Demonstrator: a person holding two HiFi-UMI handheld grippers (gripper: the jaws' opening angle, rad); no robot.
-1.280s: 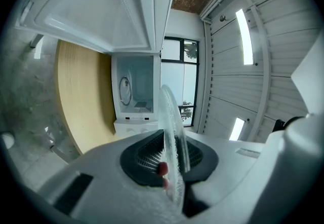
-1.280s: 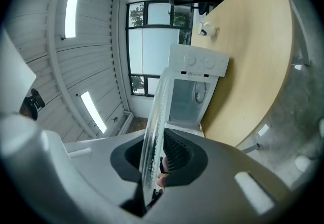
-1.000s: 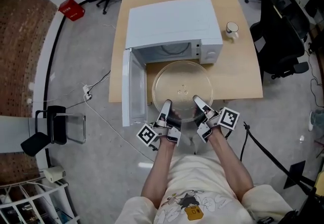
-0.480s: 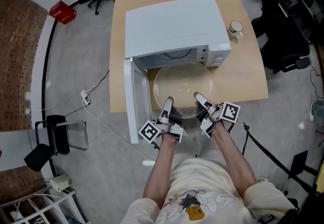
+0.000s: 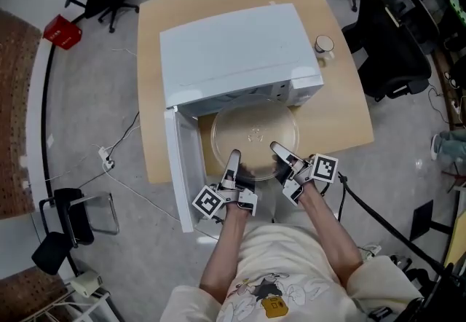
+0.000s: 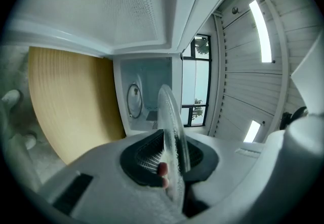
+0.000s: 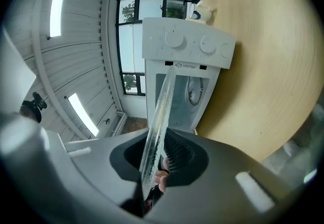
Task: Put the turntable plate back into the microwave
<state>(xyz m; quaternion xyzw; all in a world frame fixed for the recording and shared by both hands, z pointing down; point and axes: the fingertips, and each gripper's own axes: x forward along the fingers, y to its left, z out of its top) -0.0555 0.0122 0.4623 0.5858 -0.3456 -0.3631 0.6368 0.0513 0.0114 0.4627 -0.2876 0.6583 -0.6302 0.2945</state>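
Note:
The clear glass turntable plate (image 5: 253, 135) hangs level in front of the open white microwave (image 5: 231, 51), its far edge at the cavity mouth. My left gripper (image 5: 234, 160) is shut on the plate's near-left rim, and my right gripper (image 5: 279, 149) is shut on its near-right rim. In the left gripper view the plate (image 6: 172, 137) shows edge-on between the jaws, with the microwave cavity (image 6: 144, 94) straight behind it. The right gripper view has the plate (image 7: 158, 121) edge-on too, below the control panel with two knobs (image 7: 187, 43).
The microwave door (image 5: 180, 167) swings open to the left, past the wooden table's (image 5: 342, 109) front edge. A white cup (image 5: 324, 45) stands on the table right of the microwave. Black office chairs (image 5: 389, 29) crowd the right side; cables lie on the floor at left.
Both grippers have carried the plate forward, so its far edge now reaches the microwave opening. The grips are unchanged.

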